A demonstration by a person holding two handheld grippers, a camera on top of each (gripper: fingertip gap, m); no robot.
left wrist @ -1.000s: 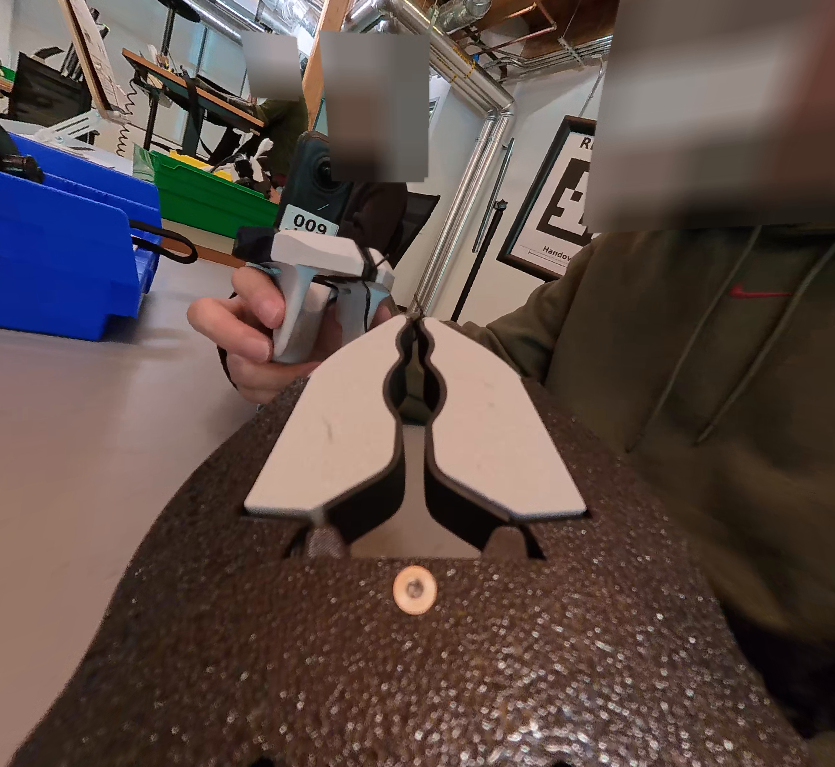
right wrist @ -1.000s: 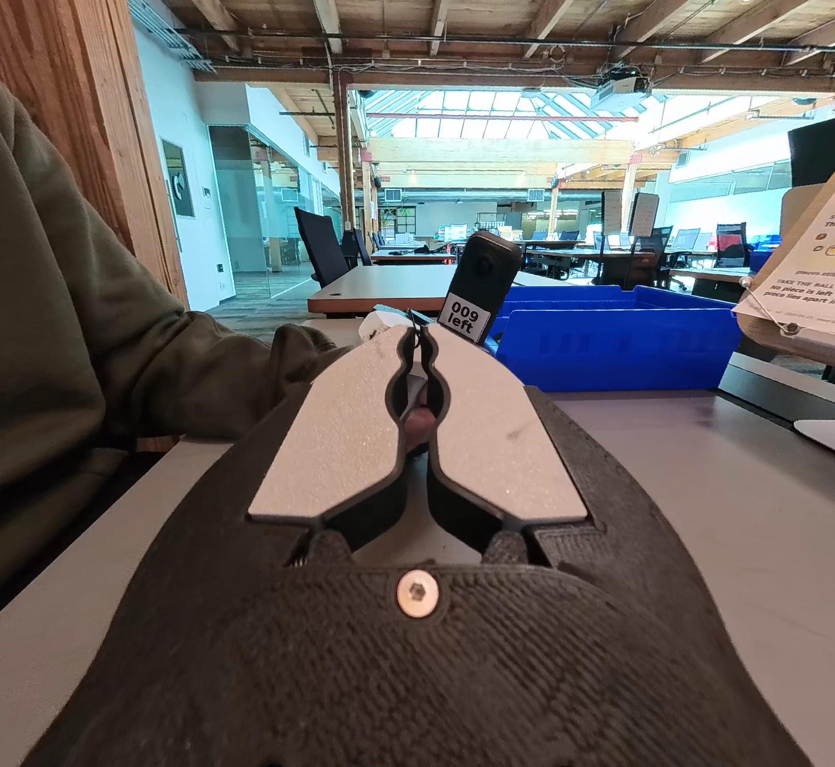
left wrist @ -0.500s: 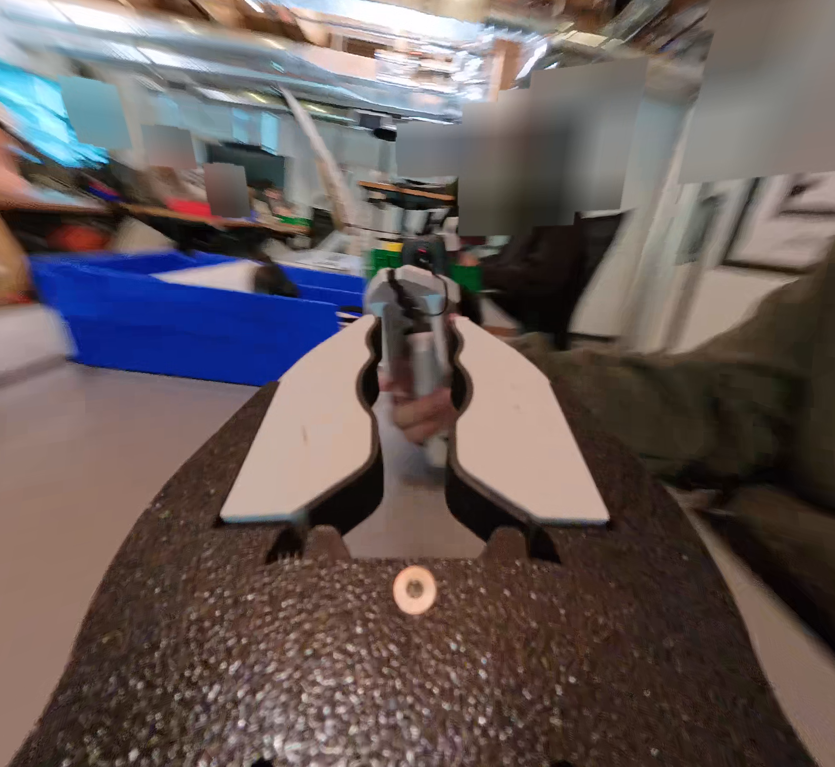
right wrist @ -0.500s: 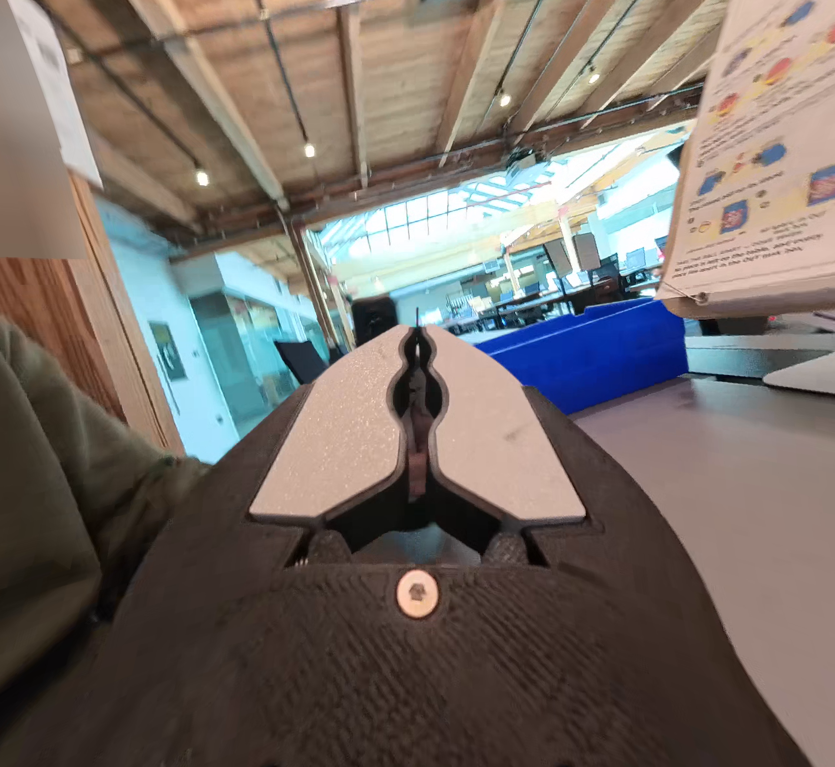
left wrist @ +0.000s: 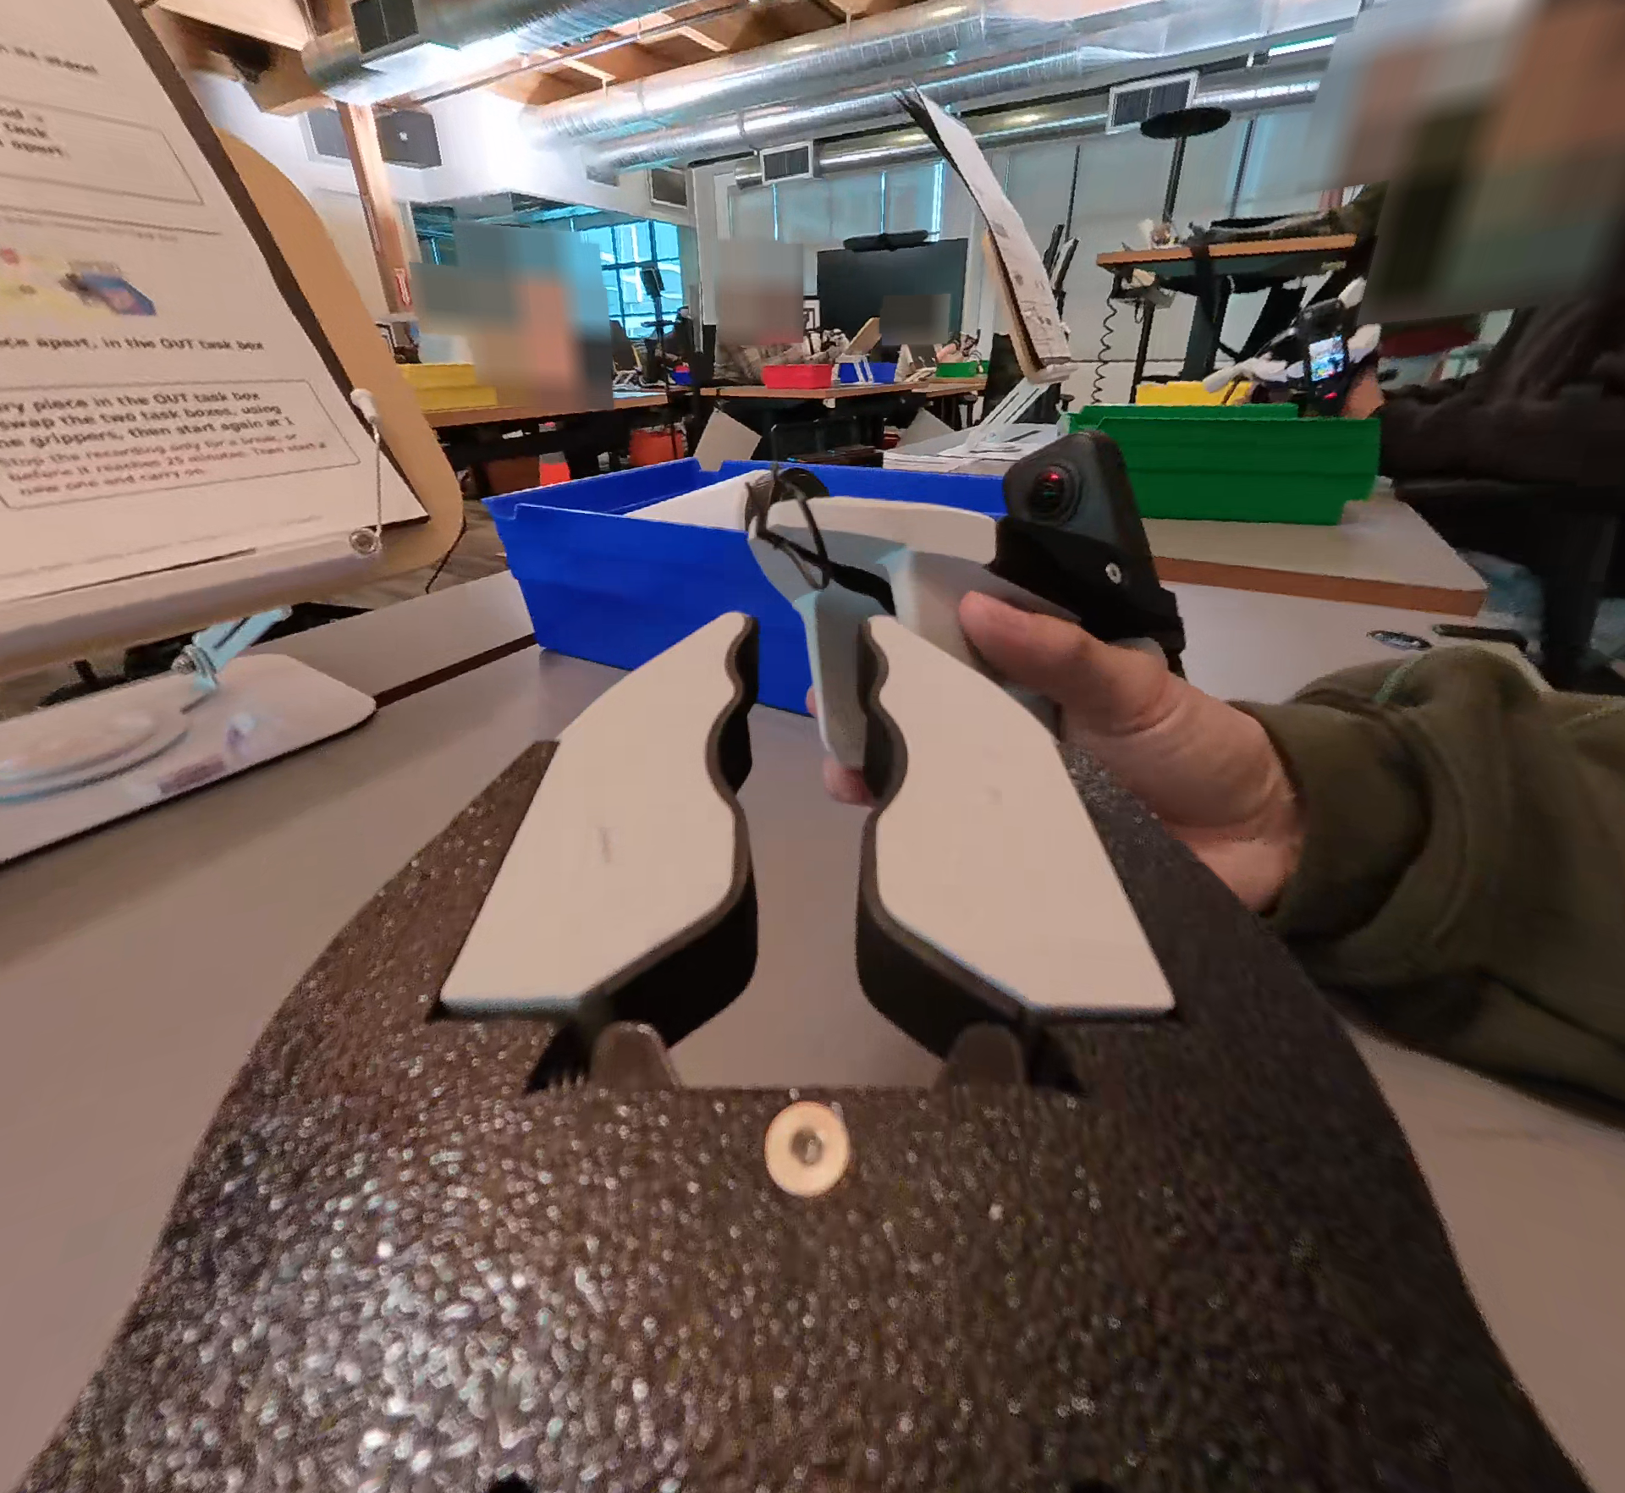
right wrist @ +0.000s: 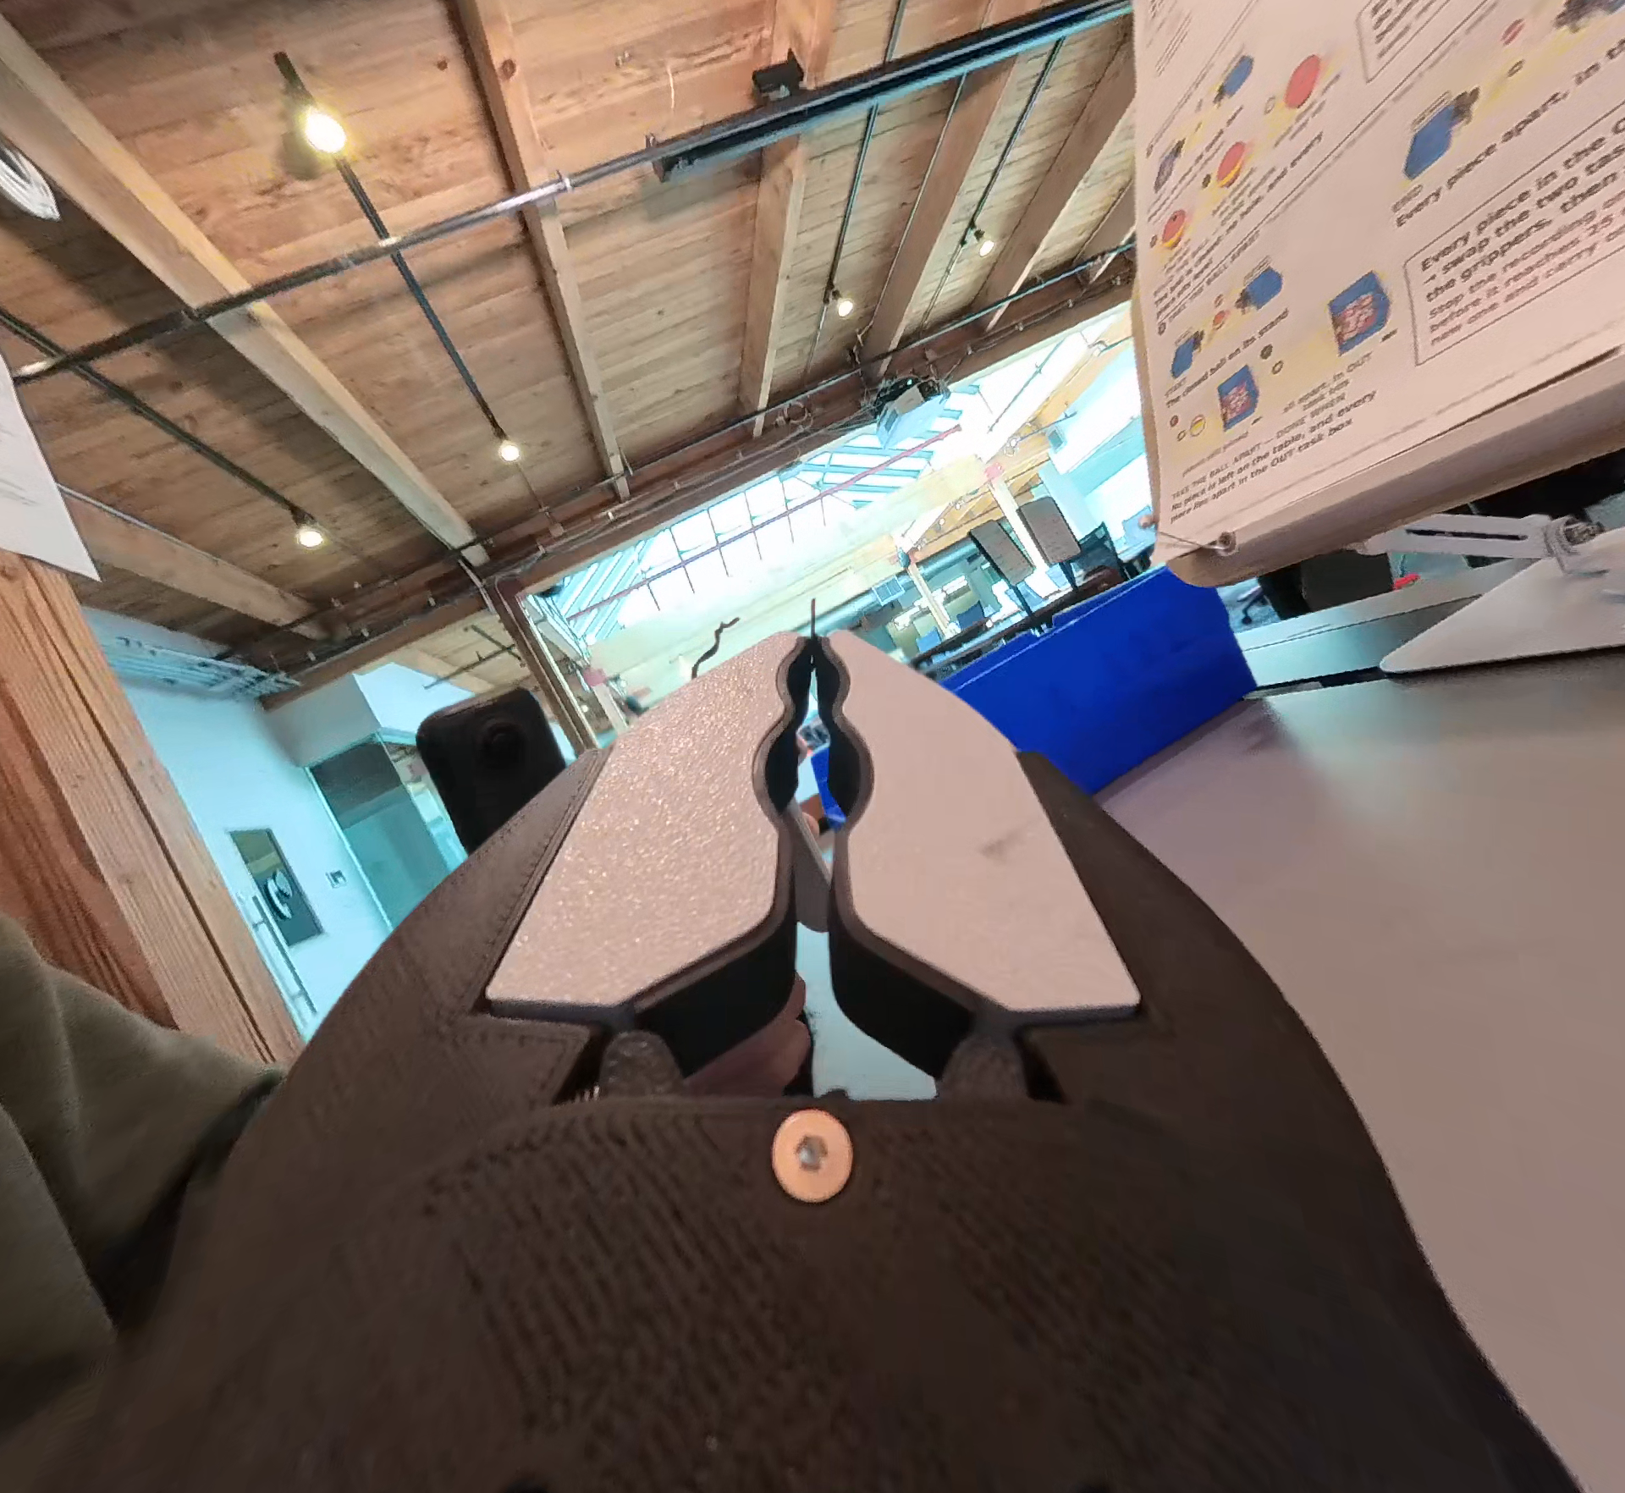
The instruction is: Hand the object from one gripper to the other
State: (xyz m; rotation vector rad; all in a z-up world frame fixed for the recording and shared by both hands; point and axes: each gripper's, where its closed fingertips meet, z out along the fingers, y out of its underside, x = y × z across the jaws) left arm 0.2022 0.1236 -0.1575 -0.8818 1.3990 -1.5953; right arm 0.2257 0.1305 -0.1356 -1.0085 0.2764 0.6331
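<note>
The object is a thin black cord [left wrist: 785, 538], looped and hanging from the tips of my right gripper [left wrist: 772, 520]. A hand holds that gripper just beyond my left gripper [left wrist: 809, 635]. My left gripper is open and empty, its grey fingers [left wrist: 633, 826] apart, with the right gripper's lower part showing in the gap. In the right wrist view my right gripper [right wrist: 814, 643] is shut and tilted up toward the ceiling. A black strand of the cord [right wrist: 814, 615] sticks out of its tips. The left gripper's black camera [right wrist: 492, 747] shows to its left.
A blue bin [left wrist: 633, 580] stands on the grey table [left wrist: 176, 967] behind the grippers; it also shows in the right wrist view [right wrist: 1108, 703]. An instruction sheet on a stand [left wrist: 149, 396] is at the left. A green bin [left wrist: 1231, 466] sits farther back right. An olive sleeve [left wrist: 1424, 835] is at the right. My two grippers' fingertips are within a few centimetres of each other.
My left gripper was shut a second ago and is now open, and it has swung to face the bins. My right gripper has tilted upward and stays shut on the cord.
</note>
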